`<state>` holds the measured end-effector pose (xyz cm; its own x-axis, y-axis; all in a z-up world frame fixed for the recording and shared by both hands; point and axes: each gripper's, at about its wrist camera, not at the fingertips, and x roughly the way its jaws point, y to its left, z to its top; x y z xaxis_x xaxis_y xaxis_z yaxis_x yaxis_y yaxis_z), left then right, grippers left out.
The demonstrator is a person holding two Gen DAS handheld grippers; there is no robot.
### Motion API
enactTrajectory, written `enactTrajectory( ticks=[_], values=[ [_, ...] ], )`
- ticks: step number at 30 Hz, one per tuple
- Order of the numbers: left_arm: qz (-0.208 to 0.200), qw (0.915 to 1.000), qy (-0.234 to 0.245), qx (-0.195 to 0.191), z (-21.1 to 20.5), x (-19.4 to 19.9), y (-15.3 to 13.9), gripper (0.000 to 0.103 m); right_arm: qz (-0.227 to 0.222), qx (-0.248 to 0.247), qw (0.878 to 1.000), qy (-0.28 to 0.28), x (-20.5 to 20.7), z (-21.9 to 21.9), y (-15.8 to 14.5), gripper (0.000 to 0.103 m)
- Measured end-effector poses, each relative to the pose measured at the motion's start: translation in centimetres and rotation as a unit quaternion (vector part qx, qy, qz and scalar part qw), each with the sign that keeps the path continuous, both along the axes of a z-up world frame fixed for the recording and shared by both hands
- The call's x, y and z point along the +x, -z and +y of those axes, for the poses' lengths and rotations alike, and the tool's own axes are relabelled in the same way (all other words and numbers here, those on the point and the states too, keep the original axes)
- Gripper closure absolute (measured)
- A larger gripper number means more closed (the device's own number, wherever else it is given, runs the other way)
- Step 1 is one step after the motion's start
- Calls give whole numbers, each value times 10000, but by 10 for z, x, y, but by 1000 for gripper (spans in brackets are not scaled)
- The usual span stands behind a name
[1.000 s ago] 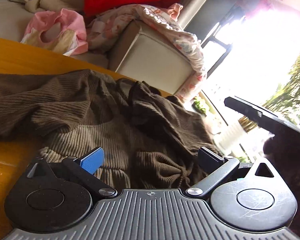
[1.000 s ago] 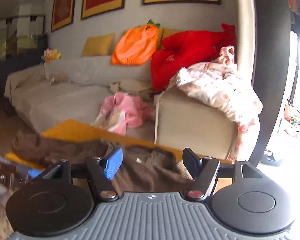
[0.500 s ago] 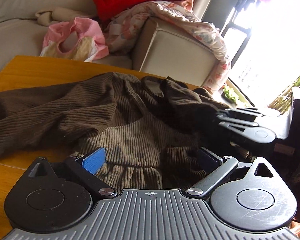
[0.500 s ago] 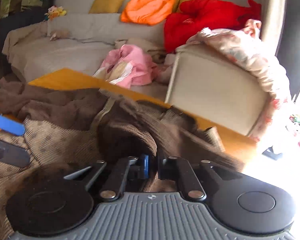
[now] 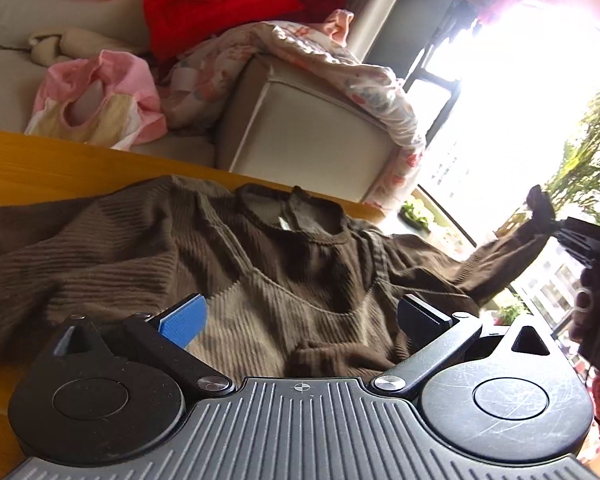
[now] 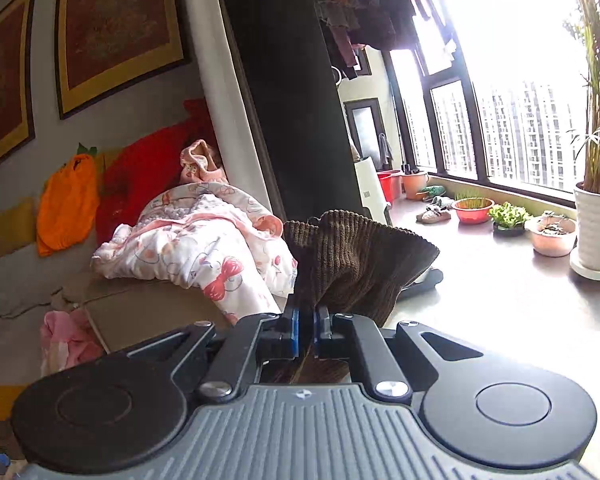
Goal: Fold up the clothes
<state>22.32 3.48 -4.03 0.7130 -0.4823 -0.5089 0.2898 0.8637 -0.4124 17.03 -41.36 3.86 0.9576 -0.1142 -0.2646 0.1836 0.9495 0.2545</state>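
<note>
Here, right claw [image 6: 306, 326] clamping brown sweater [image 5: 260, 272] sleeve cuff, left claw [image 5: 300, 316] wide apart above sweater

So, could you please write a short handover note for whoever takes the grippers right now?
Left gripper: open, low over the sweater, holding nothing.
Right gripper: shut on the sleeve cuff, pulled out past the table edge toward the window.
Sweater: spread on the table, collar at the far edge, other sleeve bunched at left.
Done: one sleeve stretched out.
Left: flatten the body, fold in both sleeves, fold the body.
</note>
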Motion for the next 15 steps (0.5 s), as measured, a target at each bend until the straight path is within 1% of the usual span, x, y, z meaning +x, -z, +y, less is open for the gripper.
enactTrajectory(
  ticks=[1,3,5,6,8,11,14,15],
  values=[
    [-8,9999,-93,97,2,6,2,0,-88,30,9999,-41,1,2,-1,97],
    [-2,9986,-444,301,12,19,4,0,-88,82,9999,-20,8,1,1,97],
    [90,9951,-896,406,27,30,8,0,94,143,9998,109,19,-5,12,97],
    [149,9936,-1062,348,36,34,10,0,242,196,9993,226,24,-9,20,97],
    [233,9927,-1184,34,51,37,12,0,437,306,9978,398,27,-14,33,97],
    [195,9923,-1217,-109,61,32,5,0,589,445,9957,559,25,-18,46,97],
    [-41,9932,-1137,-242,65,19,-11,0,183,3,9997,172,16,10,16,97],
    [-107,9935,-1095,-304,65,14,-16,0,16,-109,9999,-41,15,25,1,97]
  ],
)
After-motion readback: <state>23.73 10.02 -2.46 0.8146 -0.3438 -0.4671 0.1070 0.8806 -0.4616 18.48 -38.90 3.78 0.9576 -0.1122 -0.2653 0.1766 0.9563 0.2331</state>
